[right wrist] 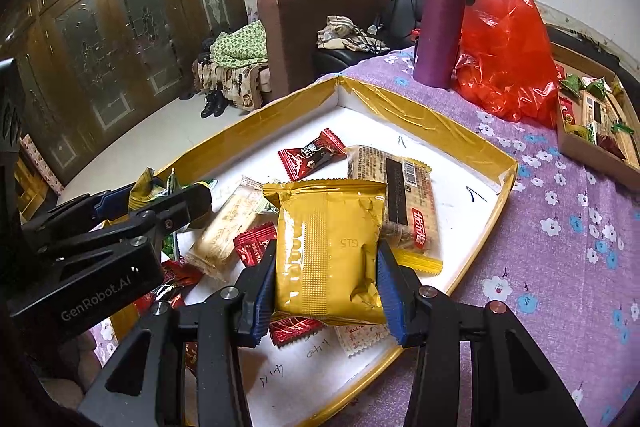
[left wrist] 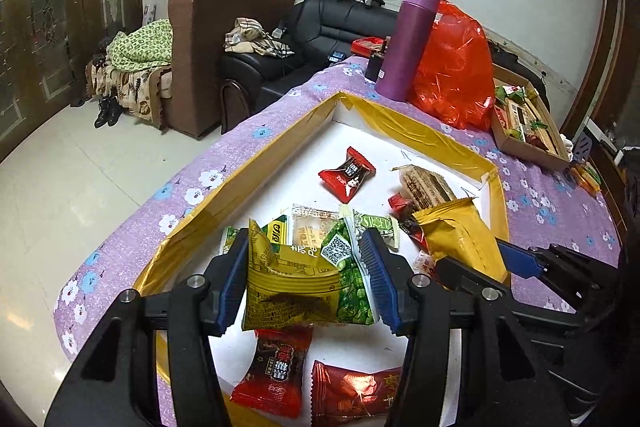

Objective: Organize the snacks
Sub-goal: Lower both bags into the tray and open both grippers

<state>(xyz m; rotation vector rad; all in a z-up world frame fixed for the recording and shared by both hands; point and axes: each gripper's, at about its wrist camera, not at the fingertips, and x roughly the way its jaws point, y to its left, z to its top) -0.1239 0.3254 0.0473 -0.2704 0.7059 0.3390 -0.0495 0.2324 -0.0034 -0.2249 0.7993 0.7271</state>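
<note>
My left gripper [left wrist: 308,279] is shut on a yellow and green snack packet [left wrist: 296,279] and holds it over the white tray with gold walls [left wrist: 256,163]. My right gripper [right wrist: 326,281] is shut on a gold foil packet [right wrist: 328,247] over the same tray [right wrist: 436,135]. The right gripper and its gold packet [left wrist: 460,235] also show at the right of the left wrist view. The left gripper [right wrist: 160,203] shows at the left of the right wrist view. Several loose snacks lie in the tray: a red candy [left wrist: 347,173], a brown biscuit pack [right wrist: 404,199], a pale cracker pack [right wrist: 228,227].
A purple bottle [left wrist: 408,43] and a red plastic bag [left wrist: 456,67] stand behind the tray on the purple flowered tablecloth [right wrist: 560,247]. A cardboard box with sorted snacks [left wrist: 528,119] sits at the far right. Sofas and a wooden cabinet stand beyond the table.
</note>
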